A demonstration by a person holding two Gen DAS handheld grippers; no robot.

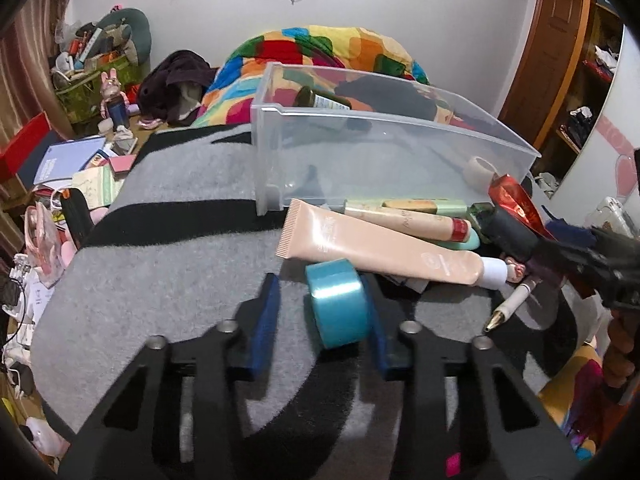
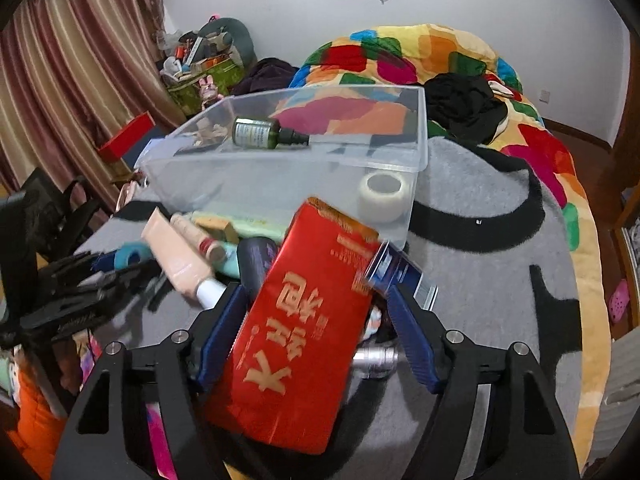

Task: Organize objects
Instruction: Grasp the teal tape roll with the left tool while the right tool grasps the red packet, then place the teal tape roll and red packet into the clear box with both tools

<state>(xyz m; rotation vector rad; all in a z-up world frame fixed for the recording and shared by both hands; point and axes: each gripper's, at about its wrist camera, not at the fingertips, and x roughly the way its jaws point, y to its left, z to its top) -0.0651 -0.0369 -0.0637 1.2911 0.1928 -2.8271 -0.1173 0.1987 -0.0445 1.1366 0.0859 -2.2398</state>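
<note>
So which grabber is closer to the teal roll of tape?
Left. The left gripper has the teal roll of tape between its fingers. The right gripper is off to the side, around a red packet.

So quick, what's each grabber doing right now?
Left gripper: open, with the teal tape roll between its fingers, touching only one.
Right gripper: open around the red packet, not squeezing yet.
</note>
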